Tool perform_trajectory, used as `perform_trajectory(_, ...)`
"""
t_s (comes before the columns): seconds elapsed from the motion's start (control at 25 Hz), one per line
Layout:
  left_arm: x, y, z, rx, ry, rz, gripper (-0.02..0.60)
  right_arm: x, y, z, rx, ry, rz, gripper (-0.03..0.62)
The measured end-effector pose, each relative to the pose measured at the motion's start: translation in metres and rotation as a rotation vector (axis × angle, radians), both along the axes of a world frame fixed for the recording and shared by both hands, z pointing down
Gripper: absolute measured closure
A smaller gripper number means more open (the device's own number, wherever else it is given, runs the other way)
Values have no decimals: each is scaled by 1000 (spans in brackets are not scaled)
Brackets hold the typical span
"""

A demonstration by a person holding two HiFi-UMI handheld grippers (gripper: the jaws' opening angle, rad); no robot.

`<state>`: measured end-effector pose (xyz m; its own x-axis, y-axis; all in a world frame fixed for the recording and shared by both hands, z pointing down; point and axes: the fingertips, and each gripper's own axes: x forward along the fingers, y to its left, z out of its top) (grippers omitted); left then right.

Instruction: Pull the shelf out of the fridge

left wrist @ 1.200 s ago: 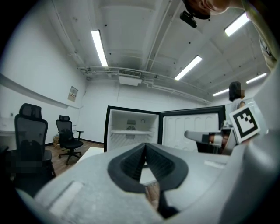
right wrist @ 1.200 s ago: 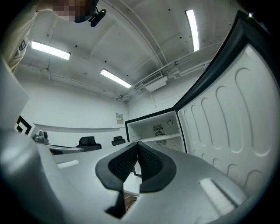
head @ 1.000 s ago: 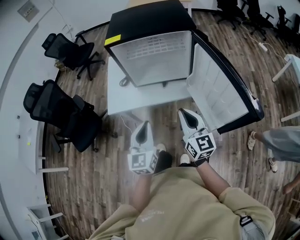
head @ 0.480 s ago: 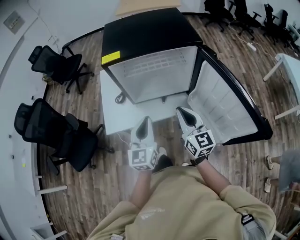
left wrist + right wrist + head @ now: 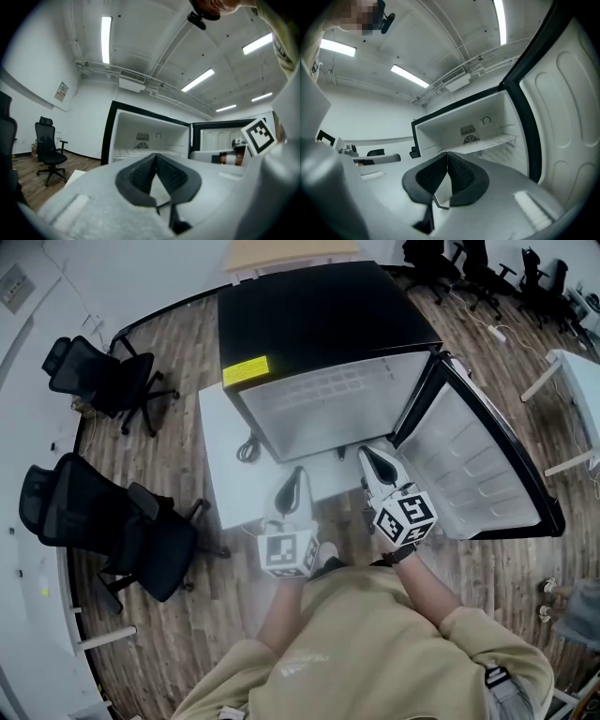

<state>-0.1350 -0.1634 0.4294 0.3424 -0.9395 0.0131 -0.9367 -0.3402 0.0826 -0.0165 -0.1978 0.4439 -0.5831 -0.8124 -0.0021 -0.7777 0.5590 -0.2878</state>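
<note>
The left gripper [image 5: 295, 486] and right gripper [image 5: 375, 465] are being held, jaws together and empty, before the fridge [image 5: 319, 315], with the shelf [image 5: 487, 142] lying straight ahead inside, crosswise, nearer the right gripper.

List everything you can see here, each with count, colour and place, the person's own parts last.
fridge: one, black, white inside, centre
door: one, white lining, open to the right
shelf: one, white, inside the fridge
label: one, yellow, fridge's top front edge
board: one, white, on the floor by the fridge's front
cable: one, dark, coiled on the board
chairs: two, black, left of the fridge; more far right
table: one, white, right edge
floor: one, brown wood
shirt: one, beige, bottom
left tongs: one, white, black pads, shut, empty
right tongs: one, white, black pads, shut, empty
</note>
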Motion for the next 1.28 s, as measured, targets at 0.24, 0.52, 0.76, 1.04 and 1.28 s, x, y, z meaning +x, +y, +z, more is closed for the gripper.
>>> perform_trajectory(0.24,-5,-14,6,-8,-3,89,580,-13,-14,16,-80,-99,36,567)
perform_trajectory(0.52,-6,-34,19,-29,6,119,580,-9,-40,25,-154,-303,76,524)
perform_trajectory(0.76,-5,-57,14,-28,-21,107,580,-11,-75,36,-248,-476,58,400)
perform_trajectory(1.04,3,-84,10,-33,-32,88,580,4,-123,56,-399,-866,114,365)
perform_trajectory(1.28,7,-105,8,-32,-48,76,580,11,-154,64,-426,-969,106,366)
